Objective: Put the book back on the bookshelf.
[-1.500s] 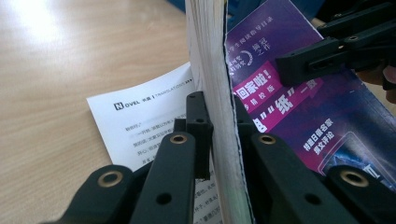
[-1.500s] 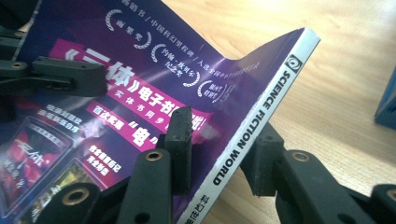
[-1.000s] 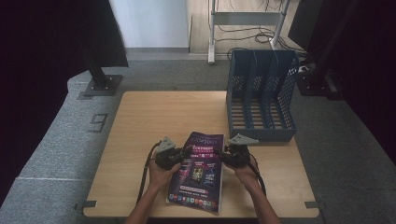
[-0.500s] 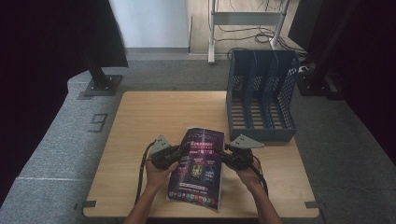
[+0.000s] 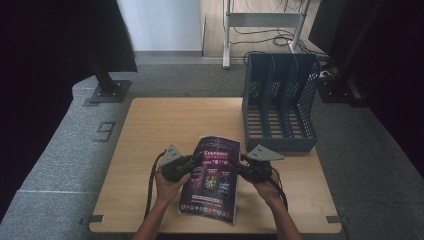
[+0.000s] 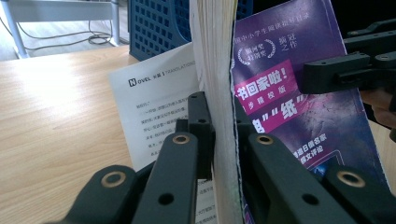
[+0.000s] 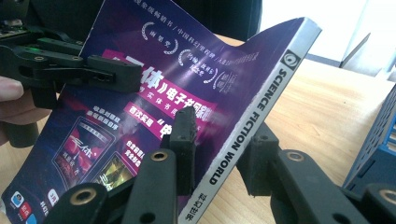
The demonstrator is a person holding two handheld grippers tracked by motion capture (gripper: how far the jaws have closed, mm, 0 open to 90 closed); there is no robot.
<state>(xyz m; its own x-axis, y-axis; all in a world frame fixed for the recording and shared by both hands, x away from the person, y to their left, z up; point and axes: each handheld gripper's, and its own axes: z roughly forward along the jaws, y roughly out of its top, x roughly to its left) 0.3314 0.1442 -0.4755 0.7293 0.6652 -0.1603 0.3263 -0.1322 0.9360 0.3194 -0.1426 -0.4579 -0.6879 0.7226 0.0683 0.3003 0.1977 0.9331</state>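
We hold the magazine (image 5: 214,175) at lower centre of the high view, raised off the table (image 5: 150,130); left gripper (image 5: 194,162) clamps its page edge, right gripper (image 5: 236,165) its spine; it seems light and floppy, so keep both edges gripped; the blue file rack (image 5: 280,100) stands at upper right, well apart.

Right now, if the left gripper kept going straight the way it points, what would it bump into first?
The left gripper already clamps the magazine. Straight ahead, across the cover, sits the right gripper, probably the first bump. The blue file rack stands farther back; depth is hard to judge.
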